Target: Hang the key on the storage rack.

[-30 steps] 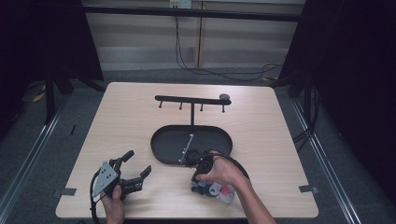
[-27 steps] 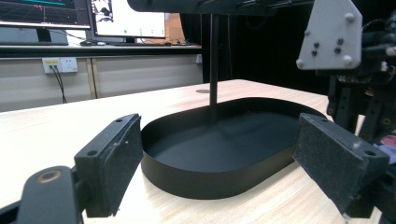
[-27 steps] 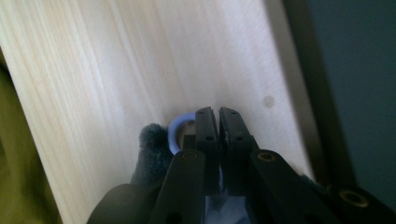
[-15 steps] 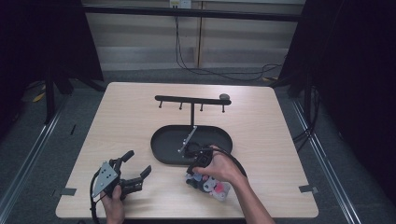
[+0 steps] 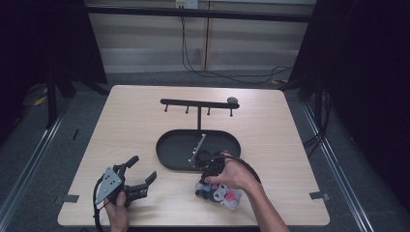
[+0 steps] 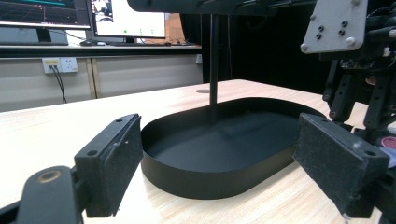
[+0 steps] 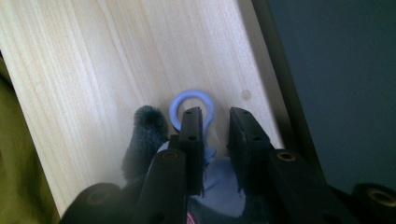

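Note:
A small plush toy [image 5: 220, 194] in black, white and pink lies on the table just in front of the black oval tray [image 5: 164, 145]. Its blue ring [image 7: 191, 95] lies flat on the wood. My right gripper [image 5: 209, 162] points down over the toy. In the right gripper view the right gripper [image 7: 215, 112] has its jaws a narrow gap apart. The left jaw covers the middle of the ring, and the ring's right arc shows in the gap. My left gripper [image 5: 142, 168] rests at the front left, wide open and empty, and faces the tray [image 6: 210, 182].
A black rack [image 5: 199, 104] with several hooks rises on a post [image 6: 214, 60] from the tray's far side. A thin metal piece [image 5: 198, 147] lies in the tray. A dark round object [image 5: 232, 100] sits on the rack's right end.
My right hand and gripper have shifted a little left and toward the tray's front edge, over the toy. The left gripper has stayed put.

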Action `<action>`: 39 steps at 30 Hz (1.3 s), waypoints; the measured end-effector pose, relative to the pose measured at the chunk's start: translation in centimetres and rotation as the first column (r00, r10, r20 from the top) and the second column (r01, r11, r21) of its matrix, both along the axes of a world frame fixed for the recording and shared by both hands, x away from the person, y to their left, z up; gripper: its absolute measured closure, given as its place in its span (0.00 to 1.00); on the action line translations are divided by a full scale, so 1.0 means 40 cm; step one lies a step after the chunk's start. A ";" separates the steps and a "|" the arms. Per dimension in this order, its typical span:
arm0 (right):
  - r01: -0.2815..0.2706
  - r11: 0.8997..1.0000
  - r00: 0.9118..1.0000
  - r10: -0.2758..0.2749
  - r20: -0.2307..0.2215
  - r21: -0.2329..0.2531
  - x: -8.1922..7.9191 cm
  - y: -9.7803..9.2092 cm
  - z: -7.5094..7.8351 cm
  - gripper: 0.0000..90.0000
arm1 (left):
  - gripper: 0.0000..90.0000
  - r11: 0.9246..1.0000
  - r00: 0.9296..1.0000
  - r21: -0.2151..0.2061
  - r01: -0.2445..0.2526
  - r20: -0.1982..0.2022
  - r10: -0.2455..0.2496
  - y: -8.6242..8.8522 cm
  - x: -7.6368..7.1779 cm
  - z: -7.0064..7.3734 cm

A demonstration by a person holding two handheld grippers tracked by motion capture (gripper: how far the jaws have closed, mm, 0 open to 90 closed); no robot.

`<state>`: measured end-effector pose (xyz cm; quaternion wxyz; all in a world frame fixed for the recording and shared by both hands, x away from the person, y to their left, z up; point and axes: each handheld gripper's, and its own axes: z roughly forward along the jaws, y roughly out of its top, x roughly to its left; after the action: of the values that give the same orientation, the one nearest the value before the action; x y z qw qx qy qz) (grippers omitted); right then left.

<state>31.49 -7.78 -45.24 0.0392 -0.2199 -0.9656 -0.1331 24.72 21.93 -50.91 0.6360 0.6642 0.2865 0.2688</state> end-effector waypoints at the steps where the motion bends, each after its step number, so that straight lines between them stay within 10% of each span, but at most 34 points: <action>1: -0.012 1.000 1.000 0.012 0.005 0.004 -0.001 -0.003 -0.001 0.83 | 0.17 1.000 1.000 -0.009 -0.002 -0.001 0.002 -0.001 0.000 0.000; 9: -0.052 0.998 0.998 0.050 -0.039 -0.041 -0.017 -0.012 -0.024 0.76 | 0.17 1.000 1.000 -0.010 -0.002 -0.001 0.002 -0.002 0.000 0.000; 17: -0.059 0.996 0.995 0.053 -0.089 -0.063 -0.019 -0.016 -0.036 0.91 | 0.17 1.000 1.000 -0.002 0.000 -0.002 0.000 0.000 0.001 0.000; 39: 0.010 0.999 0.996 -0.006 -0.093 0.043 -0.003 -0.048 0.007 0.95 | 0.17 1.000 1.000 -0.003 -0.001 -0.001 0.001 0.001 0.001 0.000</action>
<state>31.35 -9.69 -44.95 0.0880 -0.2289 -0.9587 -0.1438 24.76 21.95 -50.91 0.6369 0.6632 0.2875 0.2681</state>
